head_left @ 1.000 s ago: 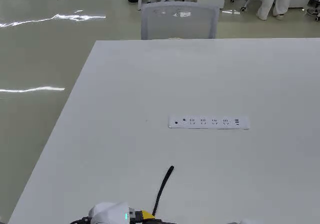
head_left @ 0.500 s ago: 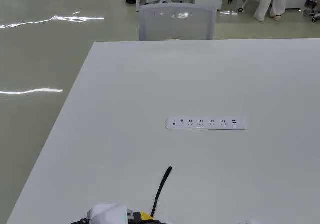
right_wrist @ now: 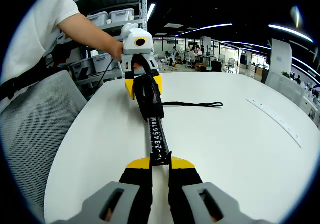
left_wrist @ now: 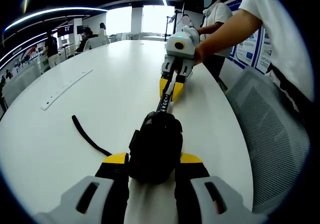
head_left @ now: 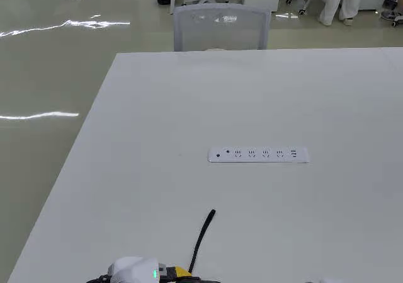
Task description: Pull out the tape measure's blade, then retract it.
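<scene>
Your left gripper (left_wrist: 154, 160), low in its own view, is clamped on the tape measure's black case (left_wrist: 156, 136), and your right gripper (right_wrist: 160, 163) pinches the tip of the blade (right_wrist: 156, 133), with a short stretch drawn out between them, so the pull looks part done. Next, I judge, move the right gripper straight along the blade's line. The edge of the table (left_wrist: 205, 119) and a mesh chair (left_wrist: 265, 119) crowd the left gripper view's right; open room lies toward the power strip (head_left: 258, 155), mid-frame in the head view.
</scene>
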`<state>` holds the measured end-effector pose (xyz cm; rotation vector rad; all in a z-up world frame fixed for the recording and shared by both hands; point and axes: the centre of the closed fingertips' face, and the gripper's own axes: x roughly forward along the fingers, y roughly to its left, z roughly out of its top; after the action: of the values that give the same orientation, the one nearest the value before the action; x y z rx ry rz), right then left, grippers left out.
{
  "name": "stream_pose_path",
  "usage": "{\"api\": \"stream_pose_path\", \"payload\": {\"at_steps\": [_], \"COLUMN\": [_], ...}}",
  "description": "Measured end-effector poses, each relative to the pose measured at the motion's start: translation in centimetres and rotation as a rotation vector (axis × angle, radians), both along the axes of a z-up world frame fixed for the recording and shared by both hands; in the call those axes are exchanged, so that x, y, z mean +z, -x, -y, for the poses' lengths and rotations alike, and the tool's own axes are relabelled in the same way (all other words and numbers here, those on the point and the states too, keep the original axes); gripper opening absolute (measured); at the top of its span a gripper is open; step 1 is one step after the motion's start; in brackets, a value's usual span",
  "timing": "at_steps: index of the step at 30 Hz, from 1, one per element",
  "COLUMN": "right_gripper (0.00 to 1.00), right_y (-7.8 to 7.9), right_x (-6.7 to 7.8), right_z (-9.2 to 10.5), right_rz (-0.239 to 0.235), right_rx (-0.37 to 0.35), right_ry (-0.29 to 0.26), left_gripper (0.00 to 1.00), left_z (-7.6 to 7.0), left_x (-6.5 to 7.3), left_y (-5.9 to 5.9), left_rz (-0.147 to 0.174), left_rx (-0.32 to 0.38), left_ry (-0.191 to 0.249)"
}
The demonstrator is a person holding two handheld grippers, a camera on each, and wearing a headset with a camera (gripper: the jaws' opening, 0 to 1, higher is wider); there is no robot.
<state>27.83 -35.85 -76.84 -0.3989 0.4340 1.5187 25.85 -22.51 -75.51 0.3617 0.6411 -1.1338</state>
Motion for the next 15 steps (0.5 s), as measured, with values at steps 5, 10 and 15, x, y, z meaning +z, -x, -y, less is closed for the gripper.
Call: {"api": "stream_pose_path", "payload": {"at_steps": [5,10,15], "right_gripper": [0.08,0.08,0.08], "right_y": [-0.1,-0.2,-0.3], "right_x": [-0.1,-0.1,0.0], "right_z": [0.7,1.2,1.8], "right_rz": [0.001,0.008,0.005], "right_rx": [-0.006,-0.01,-0.017], "right_ry": [-0.001,0.0,0.001], "left_gripper": [0.31,0.31,0.31], "left_z": [0.0,0.0,-0.1], "left_x": [0.0,0.0,0.0], "left_y": [0.0,0.0,0.0], "left_rz": [0.0,0.0,-0.001], "left_rx": [-0.001,0.0,0.001], "left_ry": [-0.002,-0.002,-0.002]}}
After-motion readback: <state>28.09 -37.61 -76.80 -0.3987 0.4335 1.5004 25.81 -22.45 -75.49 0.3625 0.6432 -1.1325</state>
